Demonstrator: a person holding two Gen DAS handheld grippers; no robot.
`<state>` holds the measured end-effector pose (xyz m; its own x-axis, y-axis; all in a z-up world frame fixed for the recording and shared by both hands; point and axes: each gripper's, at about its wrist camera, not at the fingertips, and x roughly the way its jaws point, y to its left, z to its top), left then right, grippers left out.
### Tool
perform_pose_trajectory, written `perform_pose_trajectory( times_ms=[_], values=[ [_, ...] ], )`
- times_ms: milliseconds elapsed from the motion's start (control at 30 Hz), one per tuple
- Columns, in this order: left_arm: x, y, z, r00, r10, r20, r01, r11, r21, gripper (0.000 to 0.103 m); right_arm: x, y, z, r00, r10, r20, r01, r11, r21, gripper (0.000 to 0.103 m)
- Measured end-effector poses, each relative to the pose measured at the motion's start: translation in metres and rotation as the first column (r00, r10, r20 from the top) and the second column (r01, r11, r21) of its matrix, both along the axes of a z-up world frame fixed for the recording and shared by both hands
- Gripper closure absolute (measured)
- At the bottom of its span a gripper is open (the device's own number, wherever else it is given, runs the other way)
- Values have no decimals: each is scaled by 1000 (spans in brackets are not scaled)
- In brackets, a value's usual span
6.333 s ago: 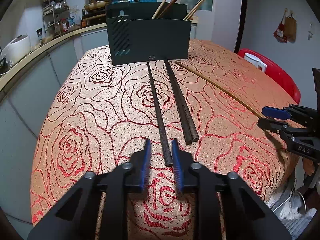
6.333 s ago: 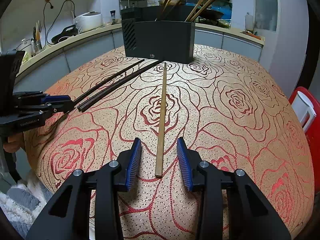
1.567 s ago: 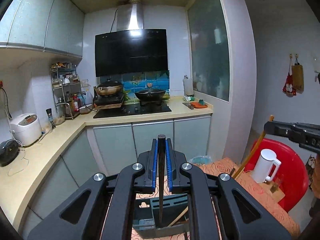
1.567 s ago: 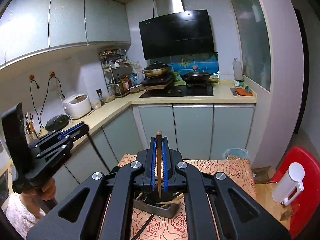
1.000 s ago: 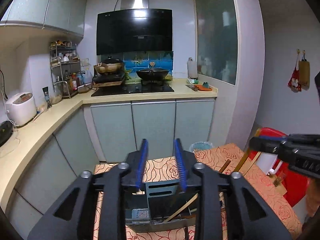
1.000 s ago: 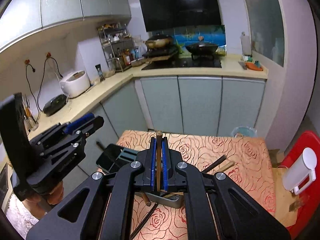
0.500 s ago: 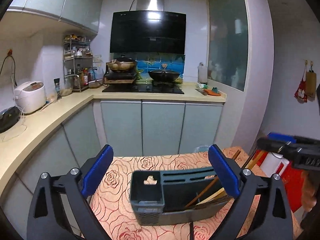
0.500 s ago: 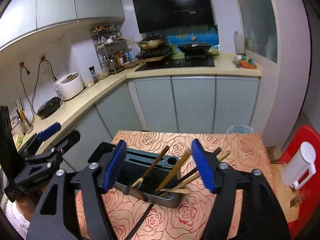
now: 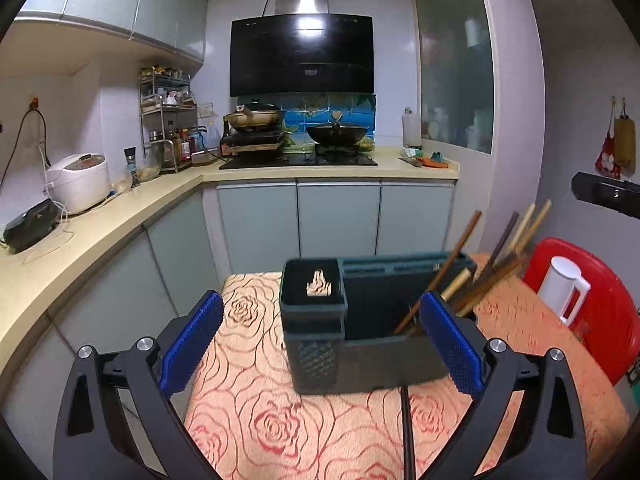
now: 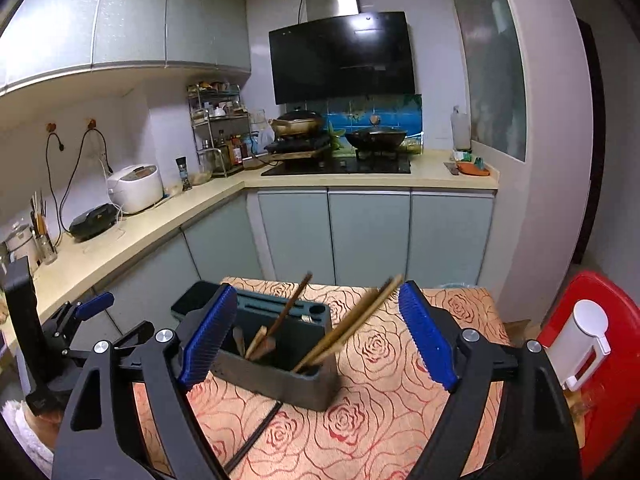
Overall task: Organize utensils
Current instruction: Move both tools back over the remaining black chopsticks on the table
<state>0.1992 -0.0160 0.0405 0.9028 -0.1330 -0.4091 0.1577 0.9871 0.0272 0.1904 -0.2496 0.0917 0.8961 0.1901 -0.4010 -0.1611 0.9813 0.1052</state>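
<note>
A dark utensil holder [image 9: 360, 320] stands on the rose-patterned tablecloth [image 9: 256, 412]; it also shows in the right wrist view [image 10: 280, 372]. Several wooden and dark chopsticks [image 9: 464, 280] lean in its right compartment, also seen from the right wrist [image 10: 352, 324]. A dark chopstick [image 9: 407, 432] lies on the cloth in front of the holder, also in the right wrist view [image 10: 256, 436]. My left gripper [image 9: 318, 344] is wide open and empty above the table. My right gripper [image 10: 318, 336] is wide open and empty above the holder. The left gripper shows at the right wrist view's left edge [image 10: 76, 312].
A red stool [image 9: 600, 304] with a white jug [image 9: 562, 292] stands right of the table. Grey cabinets and a beige L-shaped counter [image 9: 120, 216] run behind, with a rice cooker [image 9: 80, 182] and stove pots [image 9: 336, 134].
Both grippers picked chopsticks off the cloth, lifted them over the holder and opened, dropping them in. In the last half second both stayed wide open and drew back slightly.
</note>
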Motion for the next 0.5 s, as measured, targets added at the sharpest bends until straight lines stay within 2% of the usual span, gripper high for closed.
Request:
perform_pose_trajectory(
  times_ms=[200,367,500],
  values=[
    [-22,2,-22,999,4,-38,-4,1000,-7,8,-25,-3,-29,1000,-10,-6,10,1000,-13,21],
    [-36,0,-39,998,8,-57,-7,1000,21,8,-44,0,-52,1000,-25,-5,25,999,-44,20],
    [-44,2,-50,997,6,-81,-5,1000,5,8,-59,5,-67,999,-37,2,37,997,-71,20]
  ],
)
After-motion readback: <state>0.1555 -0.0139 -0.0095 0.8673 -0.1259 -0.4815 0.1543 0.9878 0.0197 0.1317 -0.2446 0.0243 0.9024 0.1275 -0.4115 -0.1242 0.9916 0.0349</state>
